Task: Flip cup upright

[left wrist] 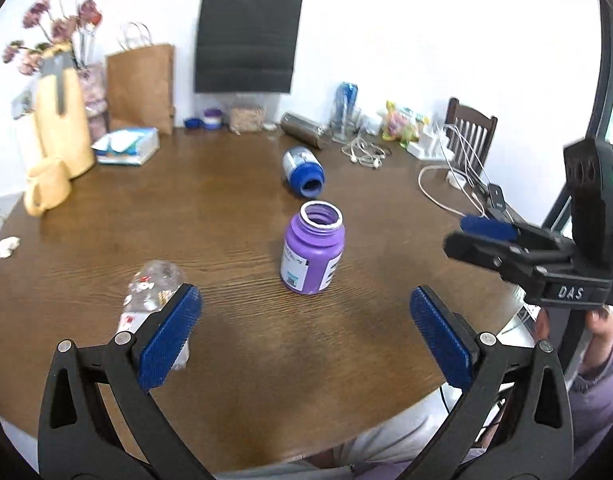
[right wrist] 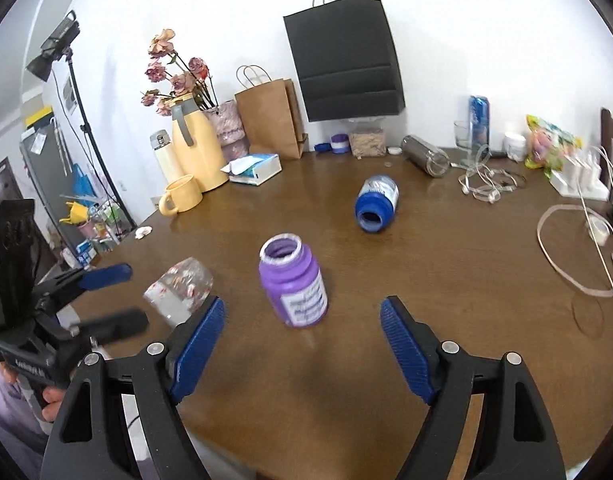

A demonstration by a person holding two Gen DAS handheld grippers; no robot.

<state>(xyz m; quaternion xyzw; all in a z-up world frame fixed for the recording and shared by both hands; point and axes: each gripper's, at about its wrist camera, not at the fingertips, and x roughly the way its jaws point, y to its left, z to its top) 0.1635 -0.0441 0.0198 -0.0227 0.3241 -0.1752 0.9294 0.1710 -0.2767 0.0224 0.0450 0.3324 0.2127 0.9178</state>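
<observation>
A clear plastic cup [left wrist: 152, 294] with red and white print lies on its side on the brown table [left wrist: 234, 352], partly hidden behind my left gripper's left finger. The right wrist view shows the same cup [right wrist: 180, 288] just beyond that gripper's left pad [right wrist: 198, 350]. My left gripper [left wrist: 304, 300] is open and holds nothing. My right gripper [right wrist: 304, 300] is open too, with an upright purple bottle [right wrist: 294, 282] standing ahead between its fingers. That purple bottle [left wrist: 312, 254] is to the right of the cup.
A blue bottle [left wrist: 304, 172] lies on its side farther back. A yellow mug [right wrist: 180, 196], yellow jug [right wrist: 194, 144], tissue box [right wrist: 254, 168], paper bags, jars and cables [right wrist: 566, 256] line the back and right. The table's front edge is near me.
</observation>
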